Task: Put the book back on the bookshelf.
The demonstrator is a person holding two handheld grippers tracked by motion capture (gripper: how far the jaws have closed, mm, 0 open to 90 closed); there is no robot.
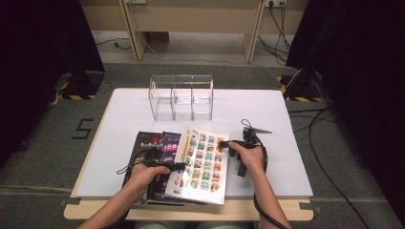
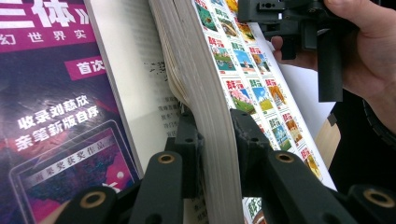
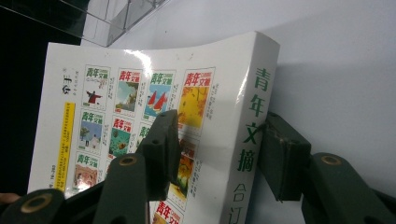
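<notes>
Books lie at the near edge of the white worktop; a thick white book with a grid of small colour pictures on its cover sits tilted over a dark purple book, and behind them, well apart, stands an empty clear acrylic organiser with three compartments. Left gripper: jaws clamped on the white book's page block along its fore-edge, pads pressing the paper from both sides, which keeps that side lifted off the purple cover beneath. Right gripper: jaws straddle the spine edge, one pad over the front cover, the other just beside the spine with a sliver of worktop showing between, so apart, not yet pinching. Judgement: two-sided hold is meant to control a heavy, floppy volume so it can be raised upright, likely toward the organiser. Cover bows visibly in the right gripper view, so a one-edge grip alone would let it sag.
</notes>
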